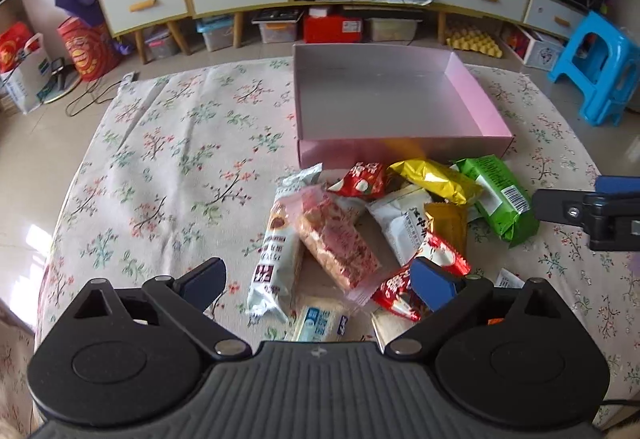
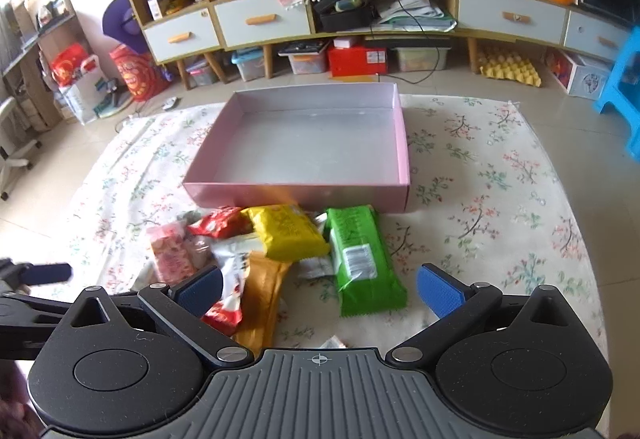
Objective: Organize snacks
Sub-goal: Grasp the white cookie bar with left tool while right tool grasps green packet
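Observation:
A heap of snack packets lies on the flowered cloth in front of a shallow pink box [image 1: 472, 87] [image 2: 402, 135] that holds nothing. My left gripper [image 1: 320, 283] hangs open above the near side of the heap, over a pink see-through packet [image 1: 336, 239] and a white packet [image 1: 276, 259]. My right gripper [image 2: 320, 289] is open too, above a green packet [image 2: 360, 259] [image 1: 500, 195], a yellow one [image 2: 288, 231] [image 1: 436, 179] and an orange-gold one [image 2: 260, 303]. Neither gripper touches a packet. Each gripper's tip shows at the edge of the other view.
The flowered cloth [image 1: 180, 159] covers a low round table. Beyond it stand a long cabinet with drawers [image 2: 260, 23], storage bins on the floor, a blue plastic stool [image 1: 600, 67] at the right and red bags [image 1: 88, 47] at the left.

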Motion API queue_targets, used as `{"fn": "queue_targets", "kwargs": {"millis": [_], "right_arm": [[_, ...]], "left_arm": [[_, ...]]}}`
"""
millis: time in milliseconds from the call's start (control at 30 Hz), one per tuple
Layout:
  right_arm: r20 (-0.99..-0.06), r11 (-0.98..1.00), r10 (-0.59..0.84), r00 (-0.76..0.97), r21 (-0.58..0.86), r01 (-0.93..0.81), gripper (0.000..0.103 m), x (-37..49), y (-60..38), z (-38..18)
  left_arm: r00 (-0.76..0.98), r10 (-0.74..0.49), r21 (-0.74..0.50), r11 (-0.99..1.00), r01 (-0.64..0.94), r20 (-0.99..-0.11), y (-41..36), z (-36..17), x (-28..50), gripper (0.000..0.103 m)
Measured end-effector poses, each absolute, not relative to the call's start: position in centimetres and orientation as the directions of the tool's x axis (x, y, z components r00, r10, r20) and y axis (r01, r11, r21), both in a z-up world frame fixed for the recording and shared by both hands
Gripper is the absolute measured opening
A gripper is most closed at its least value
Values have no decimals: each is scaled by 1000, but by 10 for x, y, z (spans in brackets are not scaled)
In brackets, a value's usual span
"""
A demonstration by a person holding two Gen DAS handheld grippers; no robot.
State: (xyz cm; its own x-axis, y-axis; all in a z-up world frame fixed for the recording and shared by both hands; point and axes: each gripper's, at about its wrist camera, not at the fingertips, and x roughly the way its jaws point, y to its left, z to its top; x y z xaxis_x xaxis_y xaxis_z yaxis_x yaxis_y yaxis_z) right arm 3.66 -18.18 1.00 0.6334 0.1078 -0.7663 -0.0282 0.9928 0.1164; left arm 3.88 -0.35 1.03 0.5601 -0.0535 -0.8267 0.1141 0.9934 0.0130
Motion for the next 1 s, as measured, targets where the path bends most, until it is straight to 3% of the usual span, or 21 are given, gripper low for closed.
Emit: {"fn": "queue_targets", "kwargs": {"millis": [167,400,467,533,633,733,867,1000], "right_arm": [[-803,988,148,577,151,-44,98,54,-188,-11],[-791,976,191,580,217,-25,93,73,-207,-18],[-791,968,194,580,249,16,85,81,-219,-22],[-798,949,220,561,308,65,68,89,-232,-29],[-814,925,244,527,358,125,54,97,-244,-42],[-821,912,266,505,385,145,51,100,-247,-50],[-826,914,275,492,384,133,51,101,-240,-53],[-842,931,256,475,347,113,53,104,-229,-57]], "left_arm": [[578,-67,32,987,159,-813,3,-5,47,98],[544,-162,-34,971,238,-823,14,-18,67,81],[532,-180,-63,971,229,-827,20,-21,74,77],[523,-202,-97,970,222,-828,26,-24,79,69],[500,-221,-130,969,211,-837,36,-28,85,58],[486,-238,-157,967,202,-841,45,-31,87,53],[470,-253,-176,963,202,-846,49,-35,90,56],[447,-277,-203,957,208,-850,53,-36,93,53]]}}
